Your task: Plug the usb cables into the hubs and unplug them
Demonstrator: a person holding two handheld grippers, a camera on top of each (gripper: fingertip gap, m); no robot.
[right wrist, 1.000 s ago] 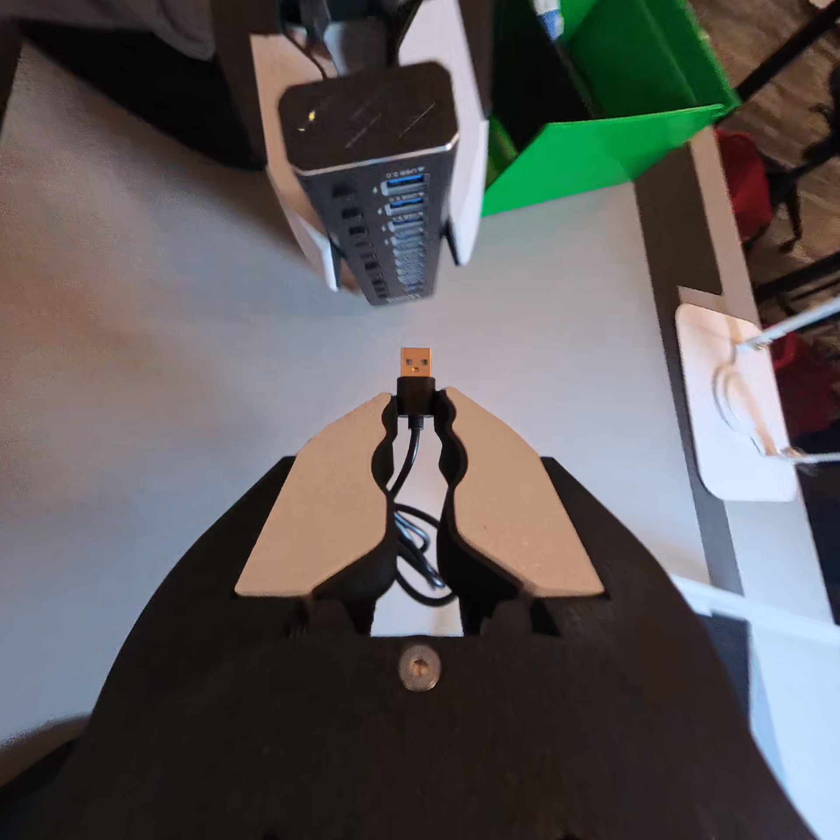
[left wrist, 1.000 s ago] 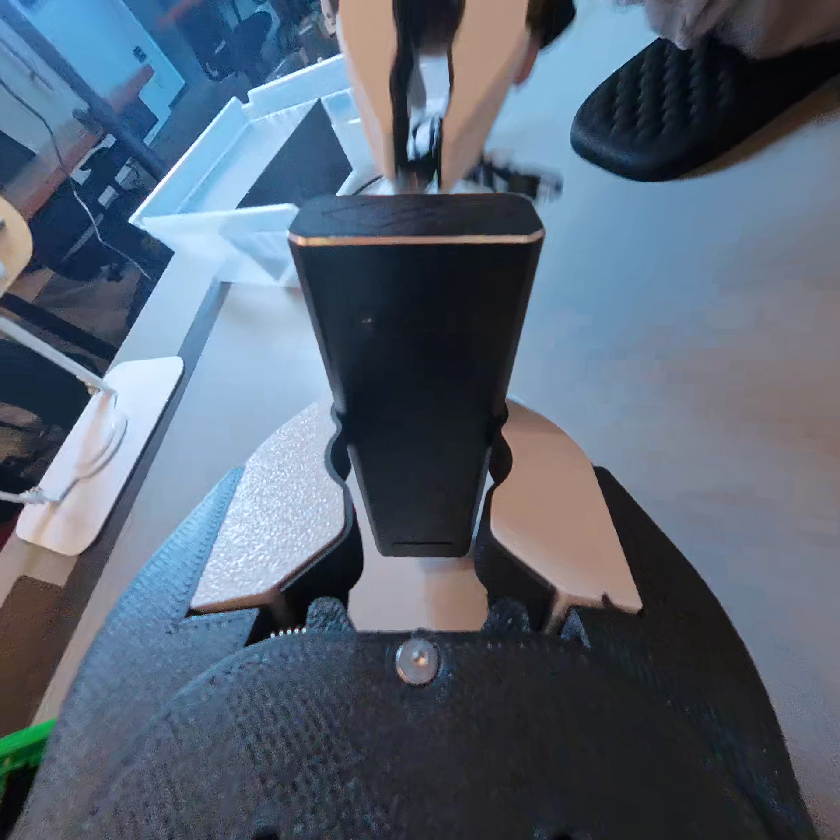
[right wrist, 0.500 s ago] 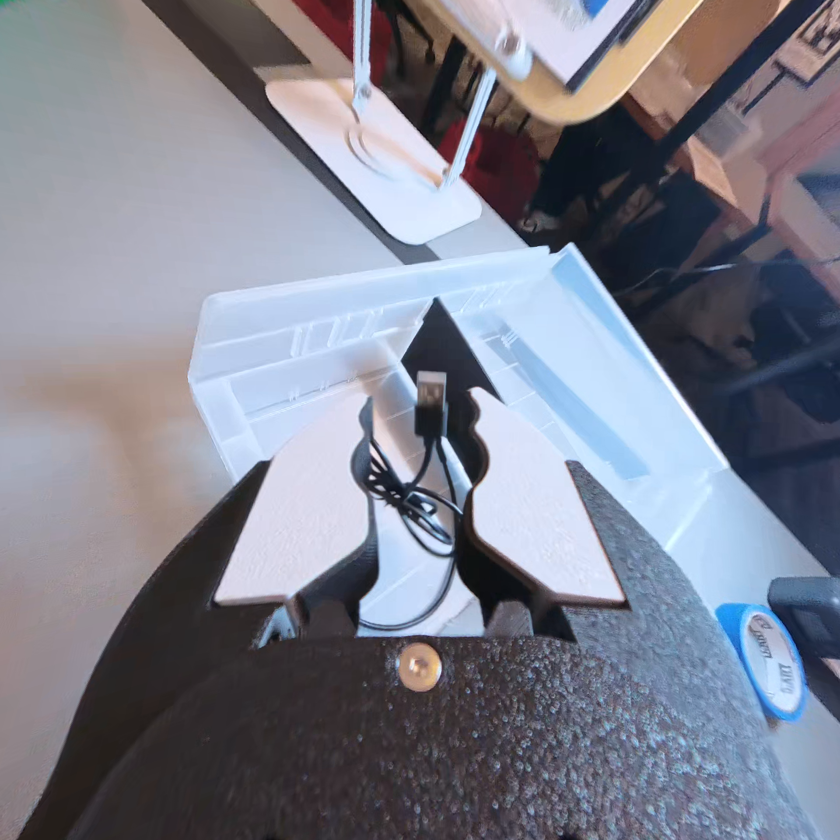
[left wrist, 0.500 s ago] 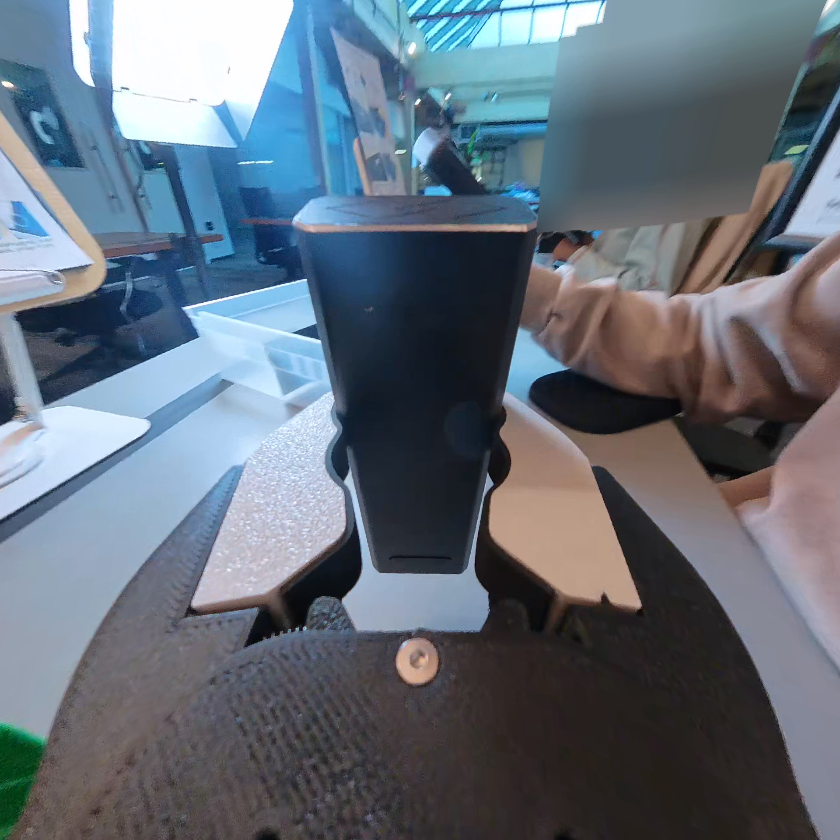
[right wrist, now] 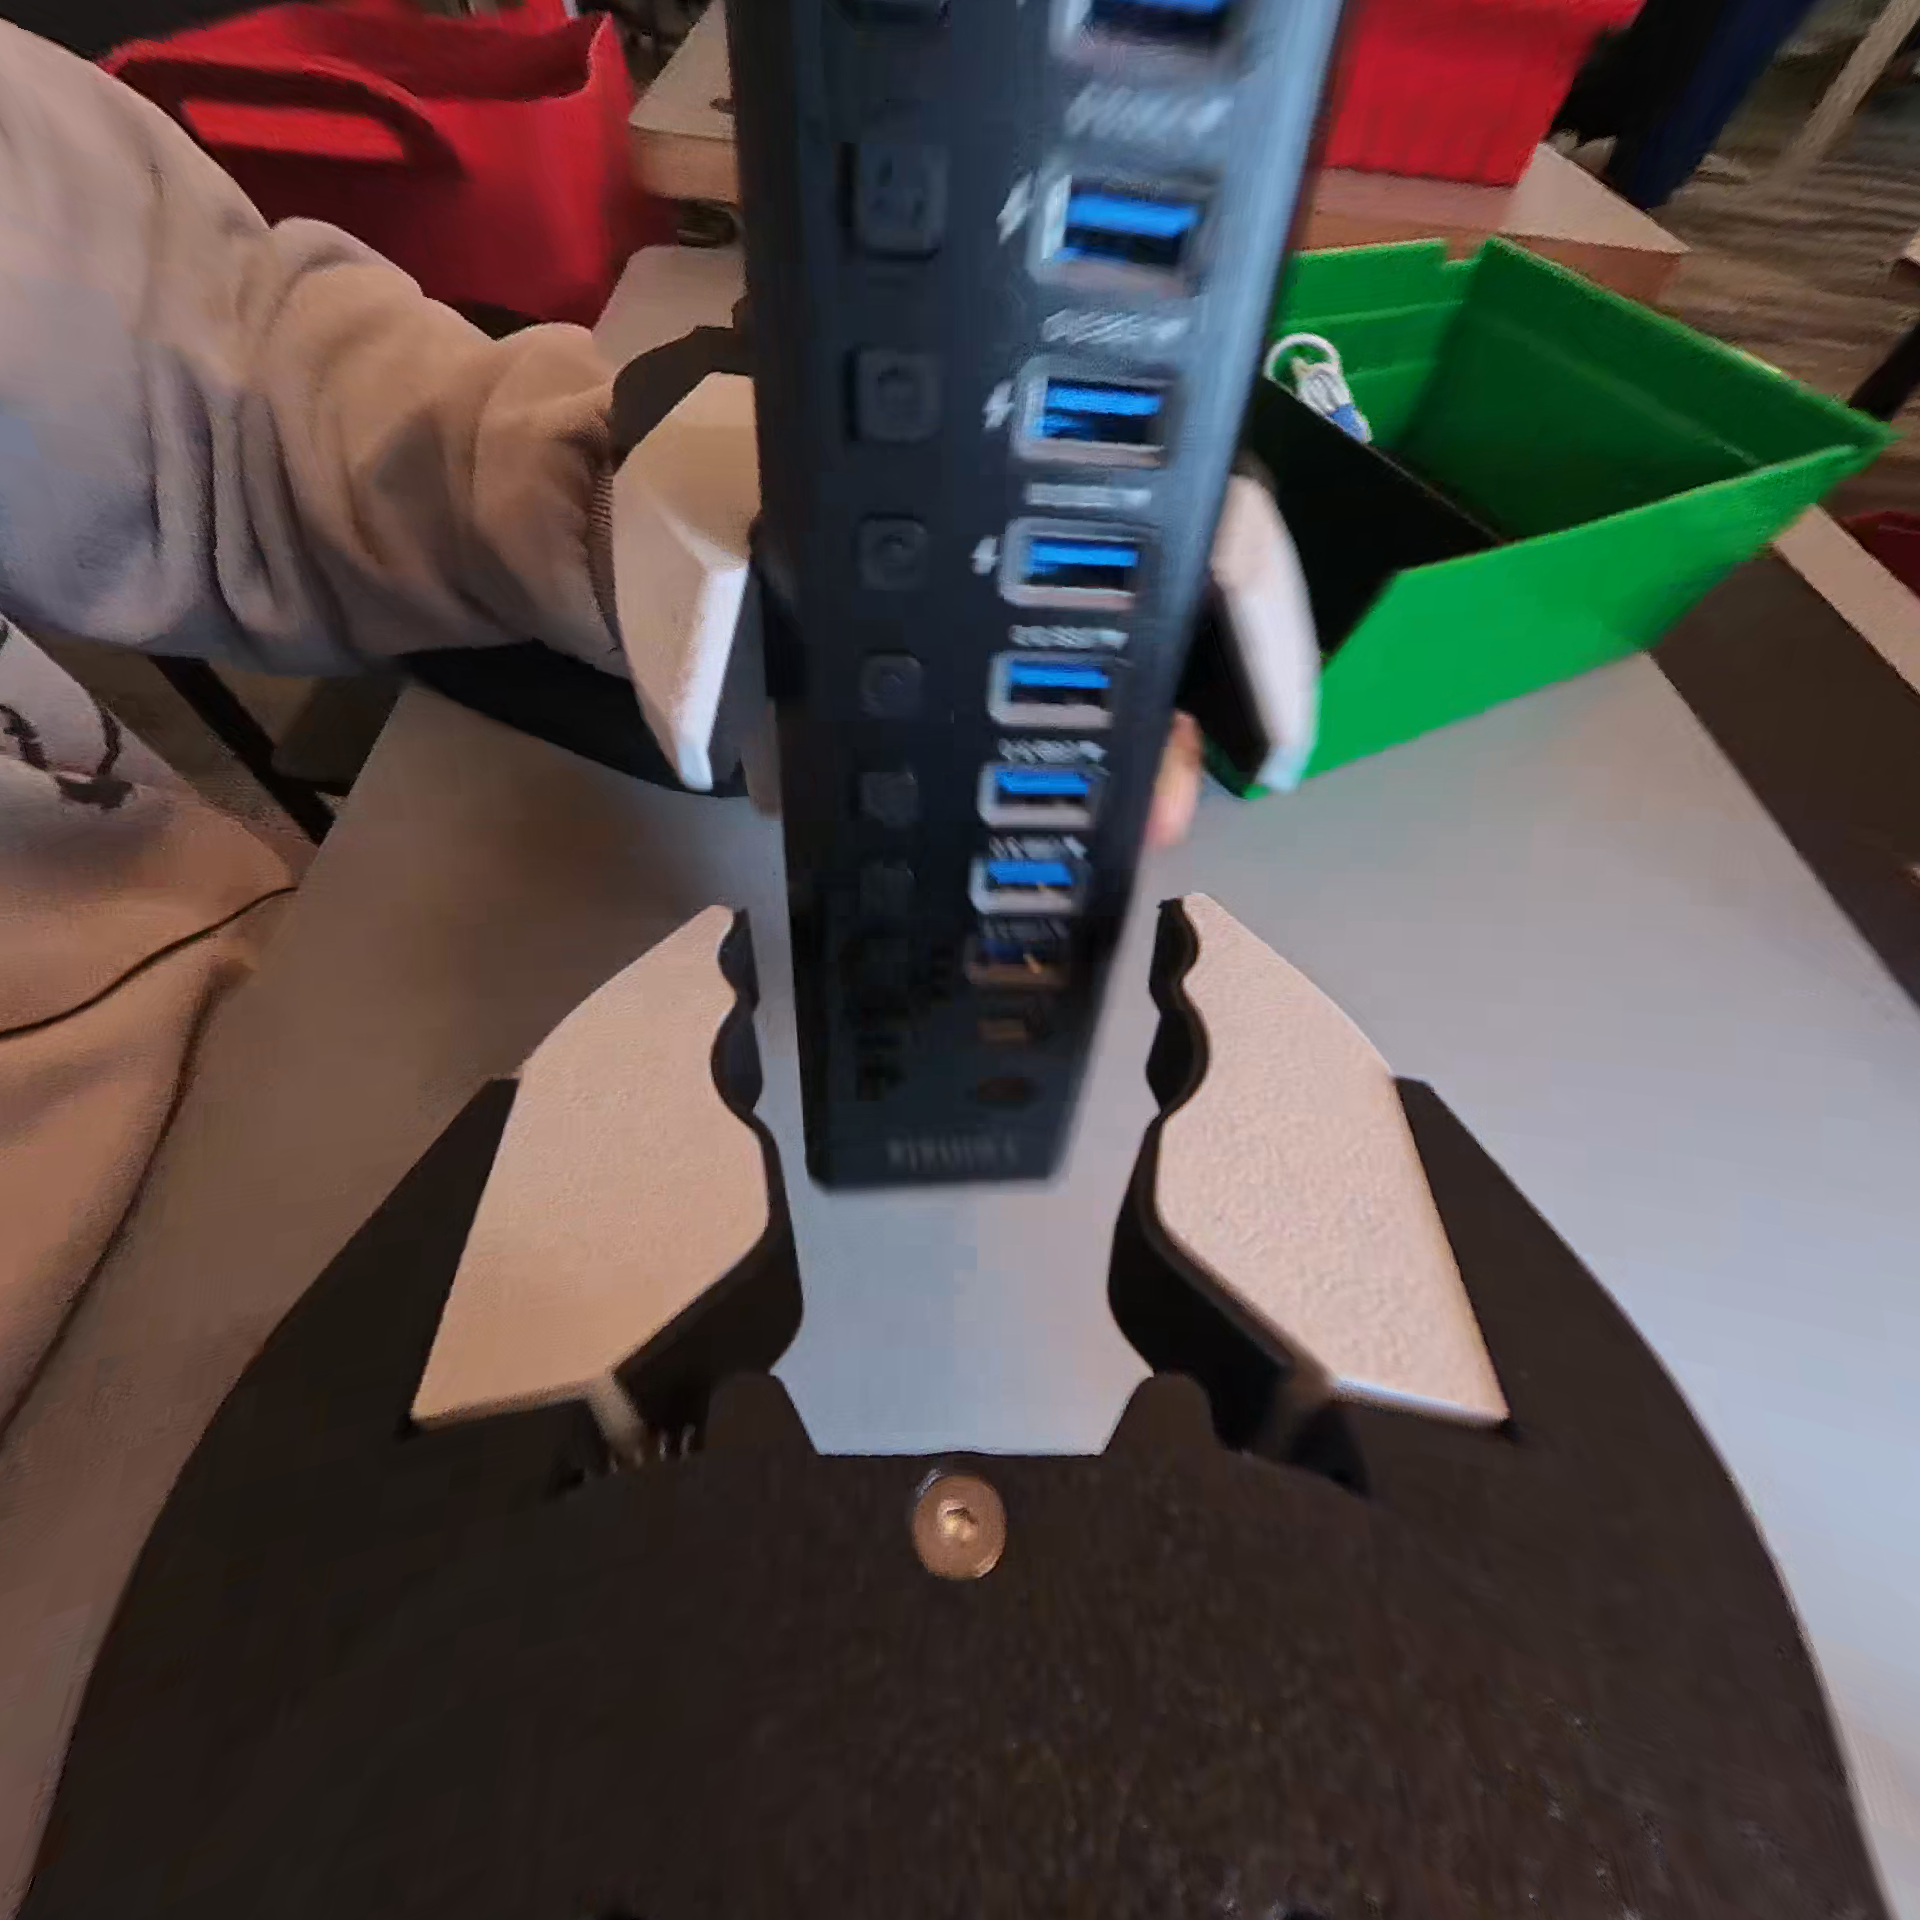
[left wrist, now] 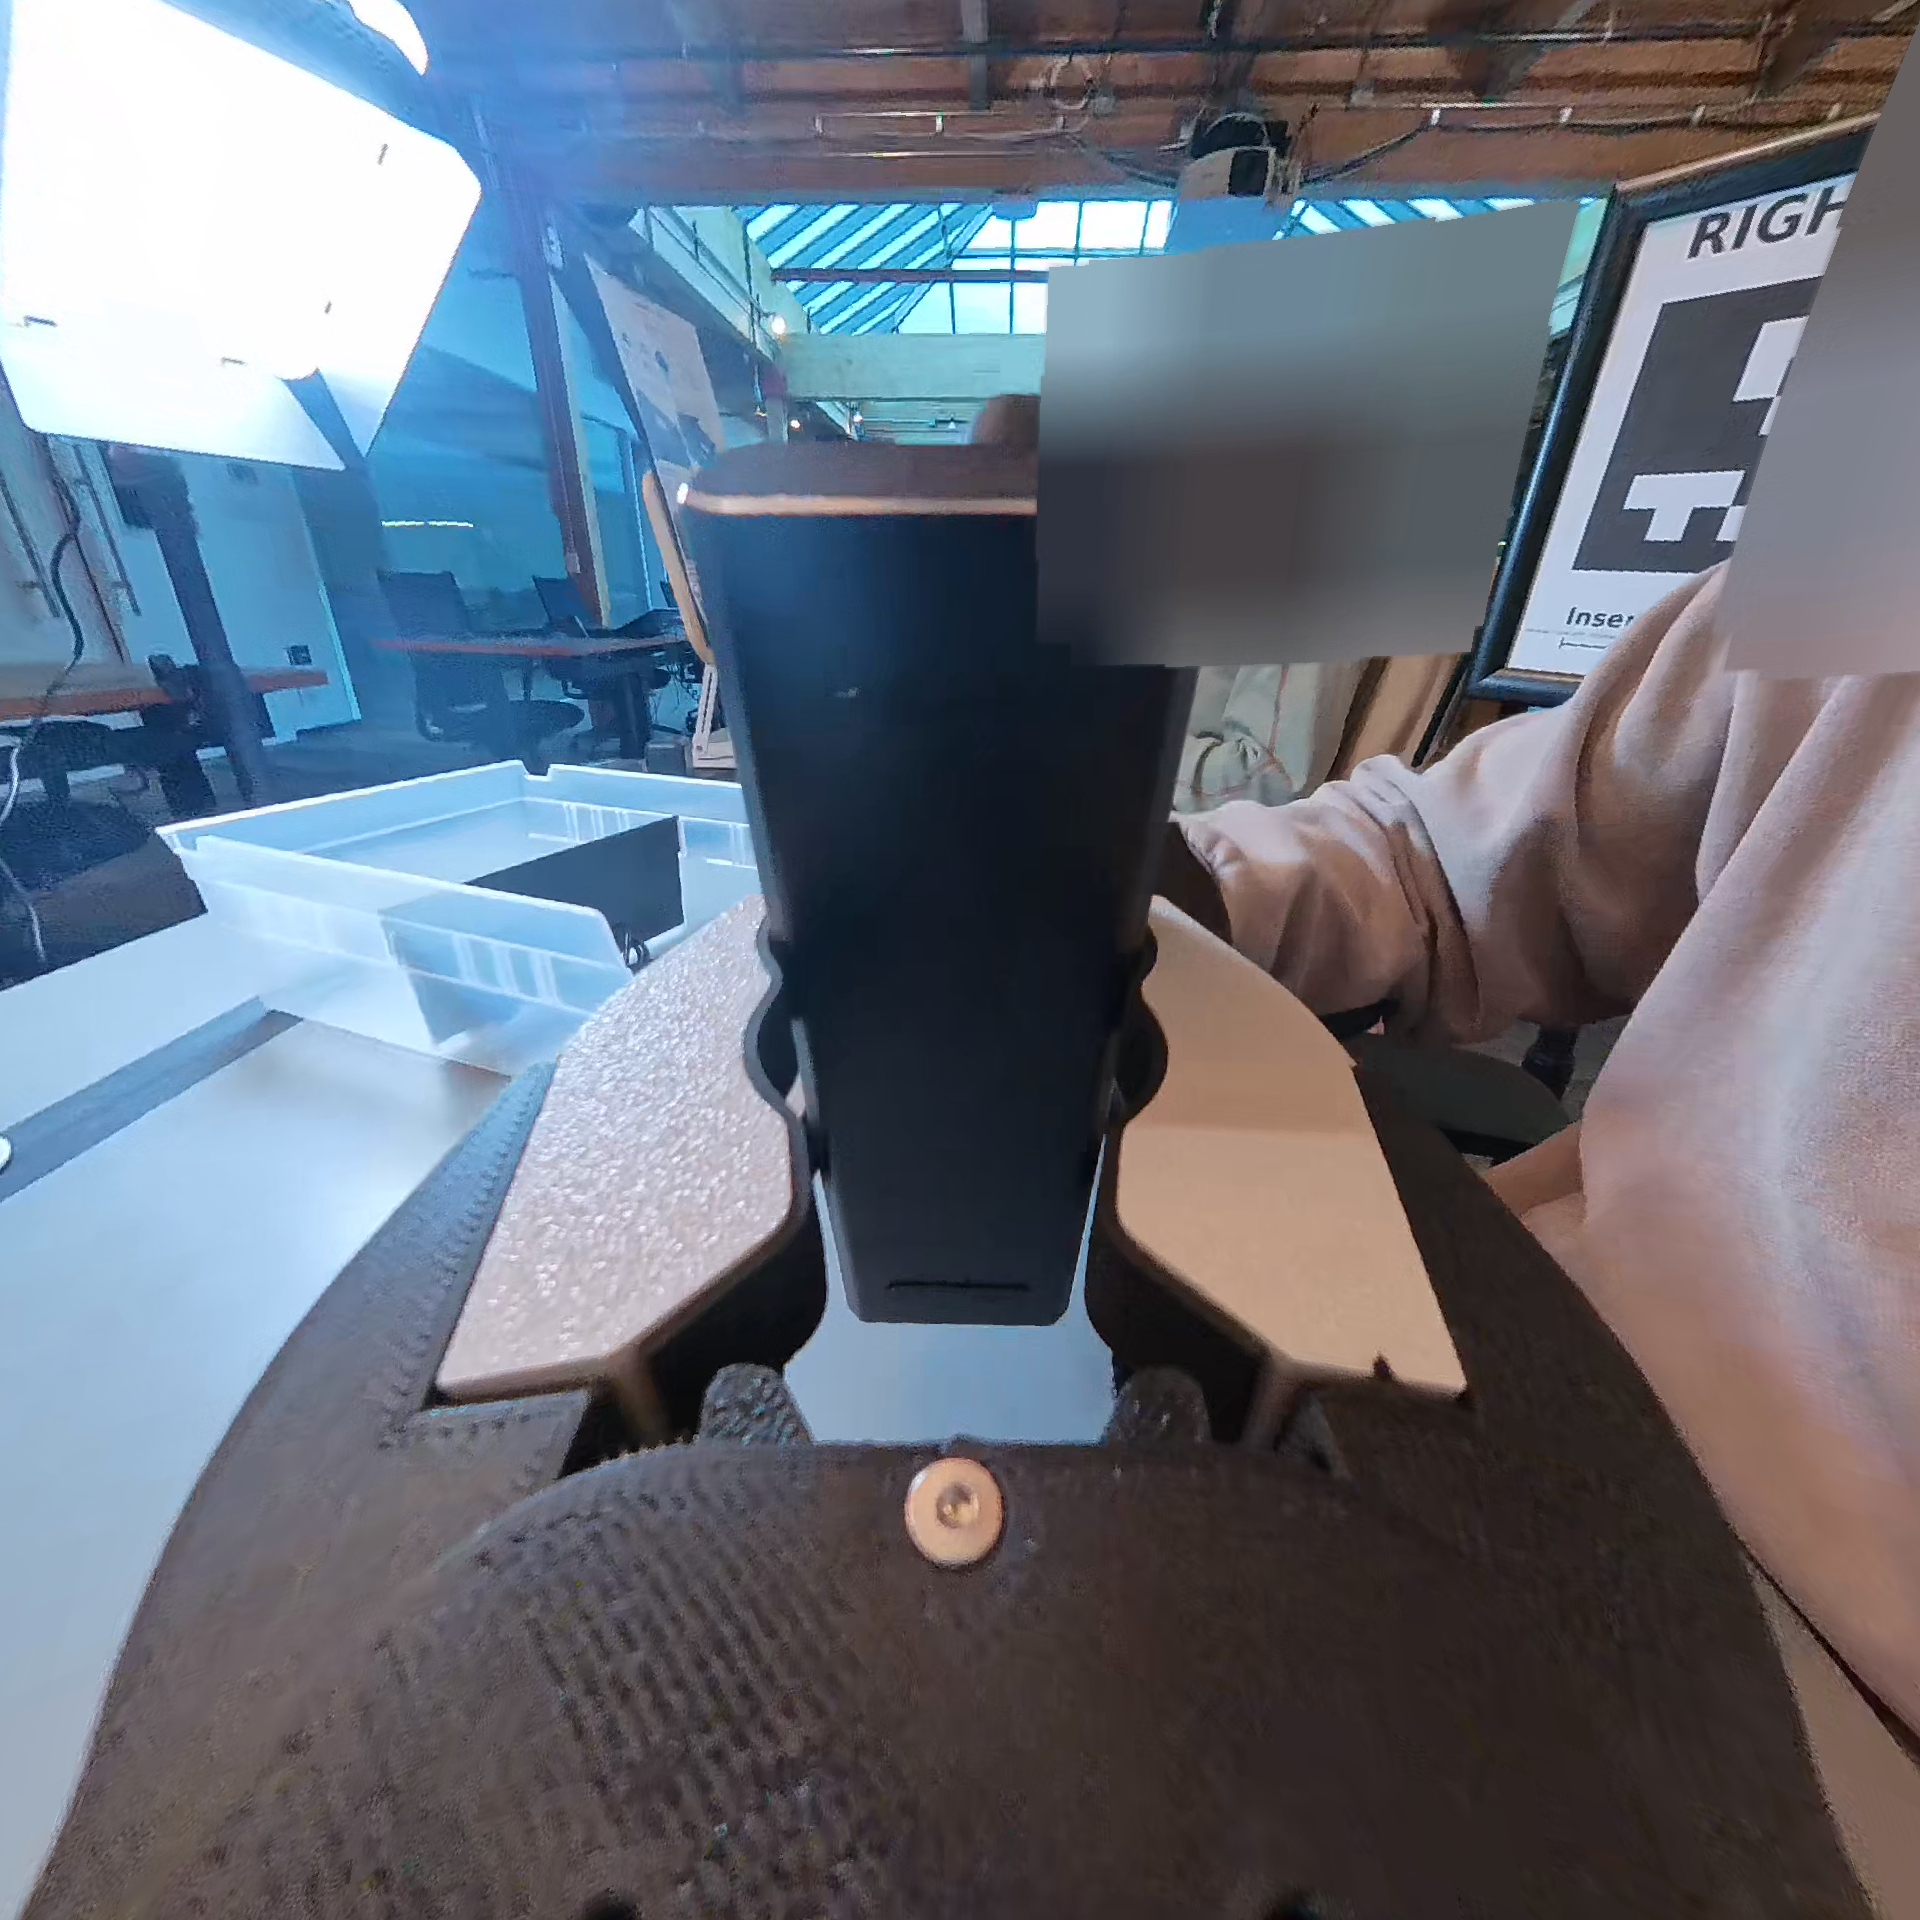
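My left gripper (left wrist: 951,997) is shut on a black USB hub (left wrist: 951,831) and holds it upright above the table. In the left wrist view I see only the hub's plain back. In the right wrist view the hub (right wrist: 935,623) shows its row of blue ports and its buttons, blurred, with the left gripper's white fingers (right wrist: 686,644) clamped on its sides. My right gripper (right wrist: 951,914) is open and empty. The hub's lower end sits in the gap between its fingers, and I see no contact. No cable is in view.
A clear white plastic tray (left wrist: 416,883) stands on the grey table (right wrist: 1507,987) at the left in the left wrist view. A green bin (right wrist: 1558,540) stands behind the hub. A person's sleeve (left wrist: 1558,883) is to the right, and red bags (right wrist: 395,156) are behind. Left tips to right tips: about 6 cm.
My right gripper held a USB cable, opened over the white tray, and now faces the hub empty. My left gripper tilted the hub up from pointing at the table to upright.
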